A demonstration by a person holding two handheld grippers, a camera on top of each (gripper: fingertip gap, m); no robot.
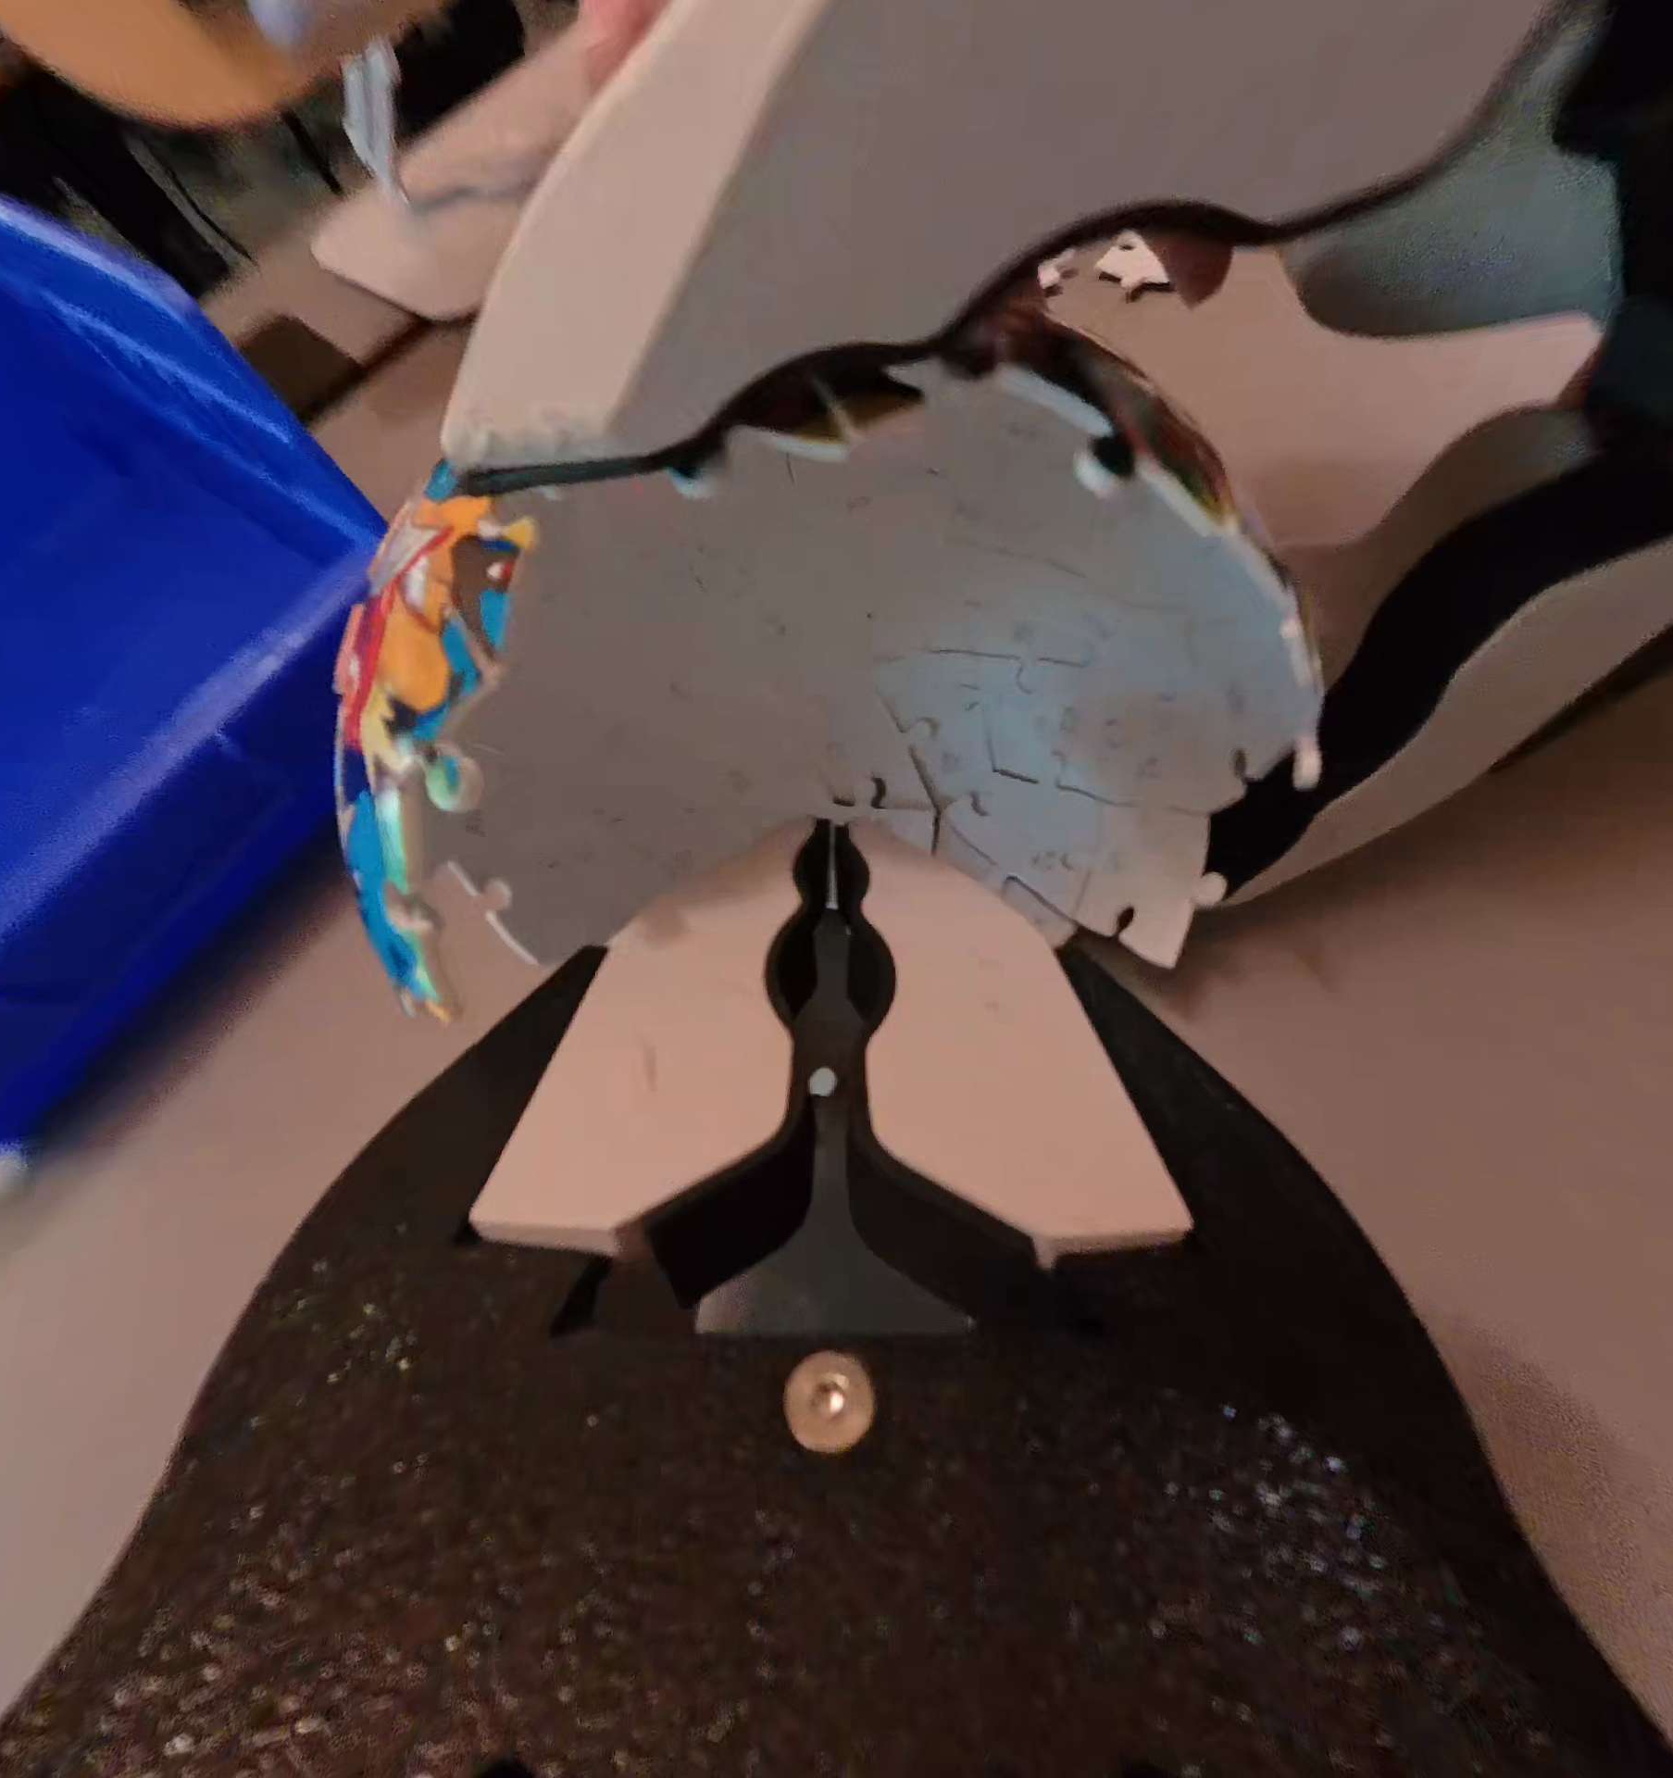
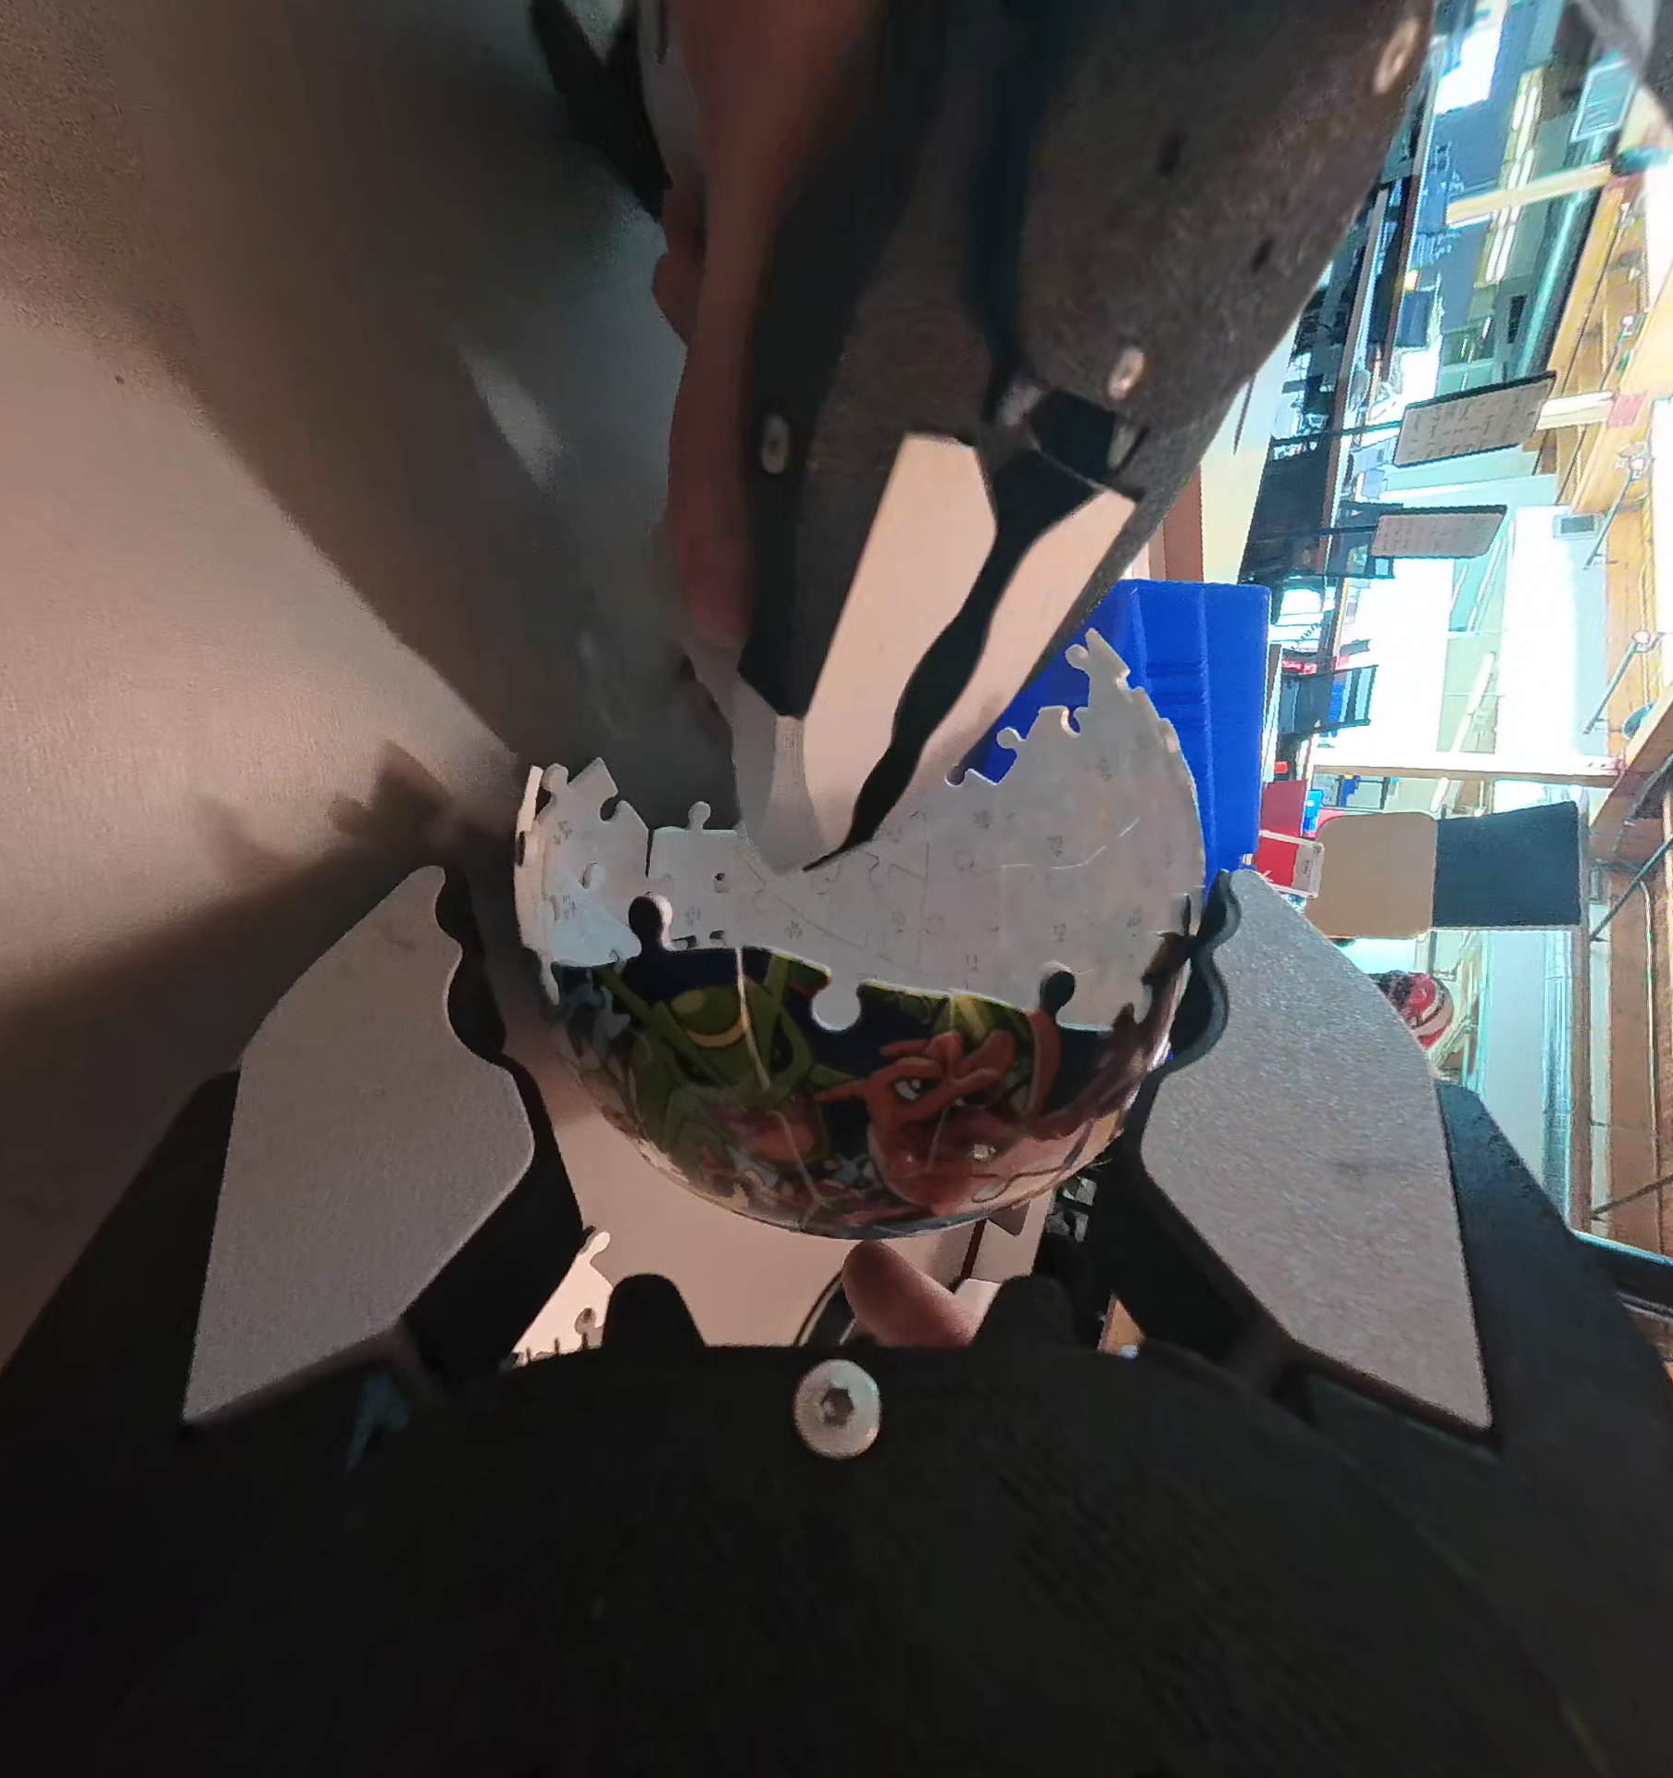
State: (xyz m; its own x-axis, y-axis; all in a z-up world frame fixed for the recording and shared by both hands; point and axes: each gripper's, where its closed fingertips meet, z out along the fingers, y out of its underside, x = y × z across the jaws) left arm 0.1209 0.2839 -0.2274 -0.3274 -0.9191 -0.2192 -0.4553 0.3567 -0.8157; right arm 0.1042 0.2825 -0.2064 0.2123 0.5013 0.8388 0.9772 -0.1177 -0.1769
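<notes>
A half-built puzzle shell [image 2: 861,914], a bowl of curved interlocking pieces, is held in the air between two hand-held grippers, above a beige table [image 1: 1390,1155]. Its outside carries bright cartoon print; its inside is plain grey-white, with tabs and notches ragged along the open rim.

The right gripper [image 2: 842,924] spans the bowl from side to side. One finger is pressed to the rim on the right of its own view. The other sits against, or just beside, the opposite edge; shadow hides the contact. It looks to be carrying the shell.

The left gripper [image 1: 827,866] is clenched, its tips meeting on the shell's edge with a thin pale sliver between them. That appears to be the wall itself. Whether it is a seated piece or a loose one cannot be told.

Judged from the seams, this is a fragile thing. The pieces lock only by their tabs, so a squeeze across the bowl would tend to flex it and pop joints. A light, even hold on the right, and a pinch kept square to the wall on the left, look best suited to it.

A blue bin [image 1: 140,577] stands just beside the shell. A person's finger [image 2: 900,1299] shows under the bowl in the right wrist view. Both views are blurred at the edges.
</notes>
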